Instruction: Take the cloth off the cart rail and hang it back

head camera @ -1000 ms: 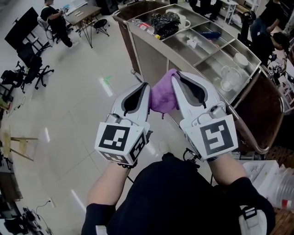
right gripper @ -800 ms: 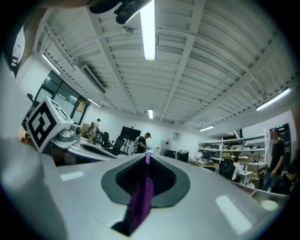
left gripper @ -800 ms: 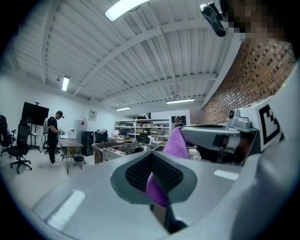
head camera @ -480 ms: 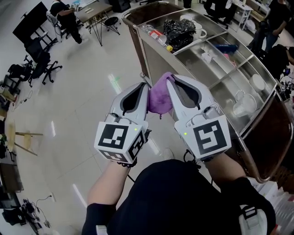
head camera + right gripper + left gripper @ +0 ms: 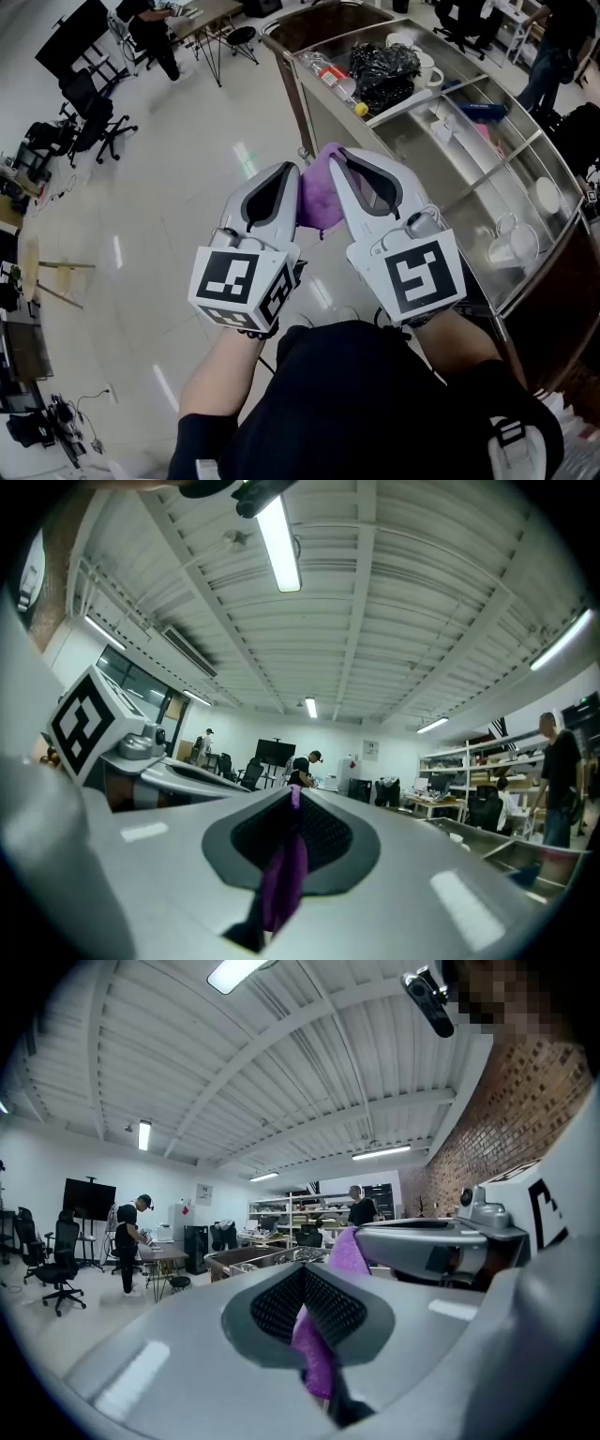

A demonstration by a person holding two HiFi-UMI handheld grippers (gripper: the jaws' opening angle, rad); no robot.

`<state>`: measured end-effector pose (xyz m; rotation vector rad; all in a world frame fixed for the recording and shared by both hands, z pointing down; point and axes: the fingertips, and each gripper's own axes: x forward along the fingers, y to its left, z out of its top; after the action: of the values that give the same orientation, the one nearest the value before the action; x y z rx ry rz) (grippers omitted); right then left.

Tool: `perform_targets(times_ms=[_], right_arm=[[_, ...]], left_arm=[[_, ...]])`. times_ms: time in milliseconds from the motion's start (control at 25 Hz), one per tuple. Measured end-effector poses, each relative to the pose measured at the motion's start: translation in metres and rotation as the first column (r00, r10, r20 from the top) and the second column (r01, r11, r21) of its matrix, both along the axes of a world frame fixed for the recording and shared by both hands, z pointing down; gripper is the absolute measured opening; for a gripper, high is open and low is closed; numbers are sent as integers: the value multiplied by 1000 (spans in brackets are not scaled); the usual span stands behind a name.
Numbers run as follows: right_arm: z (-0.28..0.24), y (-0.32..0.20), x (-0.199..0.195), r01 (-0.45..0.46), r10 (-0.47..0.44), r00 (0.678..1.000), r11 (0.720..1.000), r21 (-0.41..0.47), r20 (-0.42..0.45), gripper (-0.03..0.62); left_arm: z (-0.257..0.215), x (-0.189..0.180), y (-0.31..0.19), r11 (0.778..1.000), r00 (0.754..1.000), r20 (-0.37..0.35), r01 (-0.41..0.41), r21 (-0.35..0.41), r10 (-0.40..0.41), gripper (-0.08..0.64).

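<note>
Beside the cart (image 5: 298,89), my left gripper (image 5: 296,173) and right gripper (image 5: 334,157) each clamp the cloth (image 5: 317,199), bunched between them, clear of the rail. Over the last second both carried it along the cart toward its end; rehanging remains.

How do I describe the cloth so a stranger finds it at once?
Beside the steel cart, find the left gripper and right gripper side by side. The cloth is bunched between them, pinched by both. It is soft and purple; they are hard and grey.
</note>
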<state>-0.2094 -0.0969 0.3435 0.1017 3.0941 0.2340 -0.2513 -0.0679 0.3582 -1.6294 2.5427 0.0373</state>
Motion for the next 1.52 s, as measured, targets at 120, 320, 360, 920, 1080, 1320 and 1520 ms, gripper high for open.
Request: perform_targets(times_ms=[120, 320, 360, 920, 1080, 1320, 1520], right_arm=[[-2, 2, -11, -3, 3, 1000, 1000, 6, -4, 23], [-12, 11, -39, -32, 32, 999, 999, 18, -2, 23], [-10, 11, -47, -39, 39, 999, 999, 21, -4, 23], [-55, 105, -164, -180, 182, 983, 981, 72, -15, 23], [-57, 130, -192, -211, 213, 977, 974, 82, -18, 23], [-59, 159, -225, -238, 243, 970, 965, 105, -31, 23], [-64, 170, -246, -249, 255, 966, 961, 122, -36, 23]], left_arm=[[0, -12, 3, 1000, 1000, -7, 0, 4, 0, -2], [-6, -42, 15, 1000, 1000, -12, -22, 13, 23, -2], [-4, -50, 16, 1000, 1000, -13, -28, 15, 28, -2], [-46, -171, 119, 990, 990, -21, -140, 33, 141, -2], [-46, -198, 143, 985, 985, -19, -169, 26, 170, -2], [-48, -227, 169, 978, 978, -25, -207, 35, 208, -3], [-51, -246, 180, 975, 975, -32, -218, 48, 219, -3]])
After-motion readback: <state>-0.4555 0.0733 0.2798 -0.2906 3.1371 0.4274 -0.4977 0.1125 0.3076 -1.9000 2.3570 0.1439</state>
